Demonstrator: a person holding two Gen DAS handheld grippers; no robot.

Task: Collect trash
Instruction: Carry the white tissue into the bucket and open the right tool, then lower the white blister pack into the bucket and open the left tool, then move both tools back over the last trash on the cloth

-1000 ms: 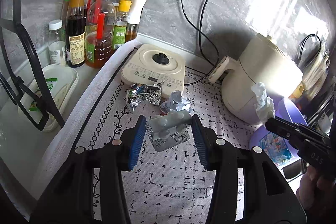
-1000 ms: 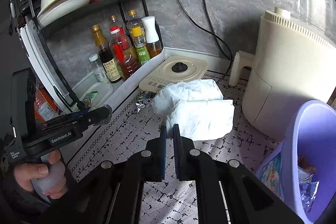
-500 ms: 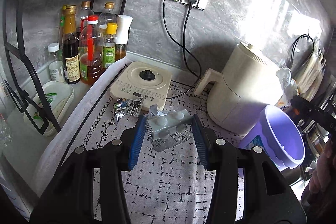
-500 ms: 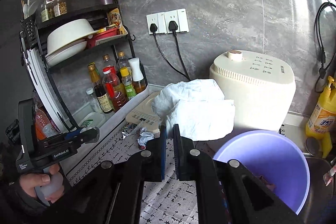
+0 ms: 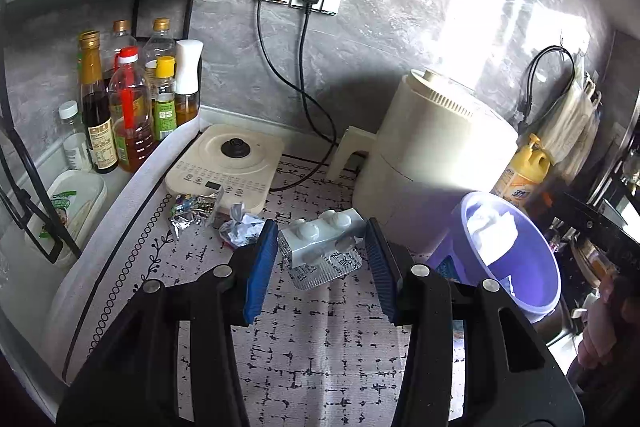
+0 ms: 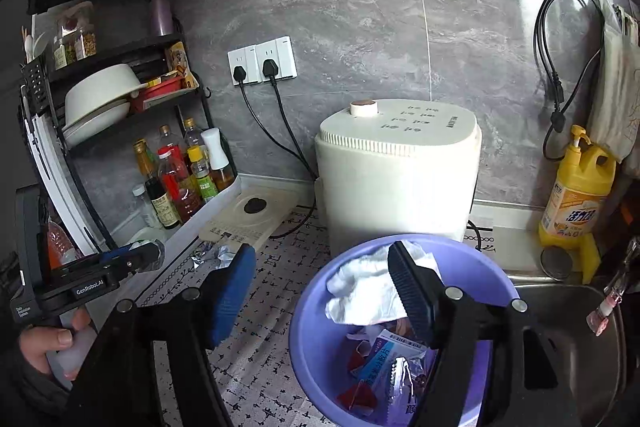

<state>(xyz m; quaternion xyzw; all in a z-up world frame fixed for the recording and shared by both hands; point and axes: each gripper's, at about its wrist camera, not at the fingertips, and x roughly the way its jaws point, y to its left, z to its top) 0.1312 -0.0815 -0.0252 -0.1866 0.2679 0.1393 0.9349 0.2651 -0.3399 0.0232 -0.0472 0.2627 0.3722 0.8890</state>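
Note:
My left gripper (image 5: pixel 322 249) is shut on a silver pill blister pack (image 5: pixel 320 247) and holds it above the patterned mat. My right gripper (image 6: pixel 322 287) is open and empty above the purple bin (image 6: pixel 308 339). A white crumpled tissue (image 6: pixel 368 291) lies in the bin on top of other wrappers. In the left wrist view the bin (image 5: pixel 536 275) is at the right with the tissue (image 5: pixel 490 231) inside. Crumpled foil (image 5: pixel 188 213) and a small wrapper (image 5: pixel 240 227) lie on the mat by the induction hob.
A cream air fryer (image 5: pixel 436 155) stands behind the bin. A flat induction hob (image 5: pixel 228 163) sits by the wall. Oil and sauce bottles (image 5: pixel 128 107) stand on the left under a dish rack (image 6: pixel 100 99). A yellow detergent bottle (image 6: pixel 576 191) stands by the sink (image 6: pixel 568 339).
My right gripper carried the tissue over to the bin, opened, and the tissue dropped inside. My left gripper lifted the blister pack off the mat and drew back.

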